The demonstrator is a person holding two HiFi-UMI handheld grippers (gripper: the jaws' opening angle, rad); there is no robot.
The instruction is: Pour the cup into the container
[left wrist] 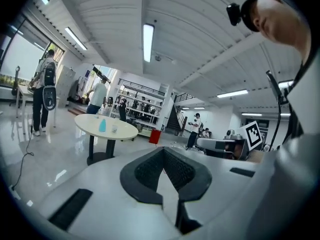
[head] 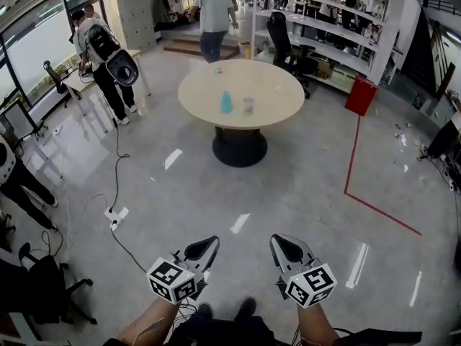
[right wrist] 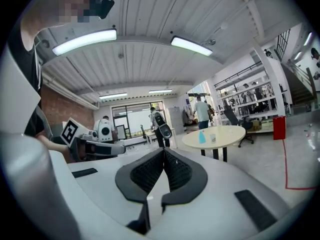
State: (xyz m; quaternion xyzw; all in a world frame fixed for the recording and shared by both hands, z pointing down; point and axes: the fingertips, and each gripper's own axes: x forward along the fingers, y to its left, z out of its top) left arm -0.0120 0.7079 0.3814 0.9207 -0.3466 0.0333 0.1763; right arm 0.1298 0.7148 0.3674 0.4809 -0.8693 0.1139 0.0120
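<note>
Both empty, jaws together: left hand-held gripper, right hand-held gripper. Far ahead, round beige bench carries light-blue vessel beside clear cup; pouring progress unreadable.

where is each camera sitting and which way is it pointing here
Head view: on the person's head, looking down and ahead to the round table; forearms, left gripper, right gripper show.
Left gripper view: on the left gripper, along its shut jaws toward the table; right gripper at right.
Right gripper view: on the right gripper, along its shut jaws toward the table; left gripper at left.
Shared: all three see the table with the blue bottle and cup.
</note>
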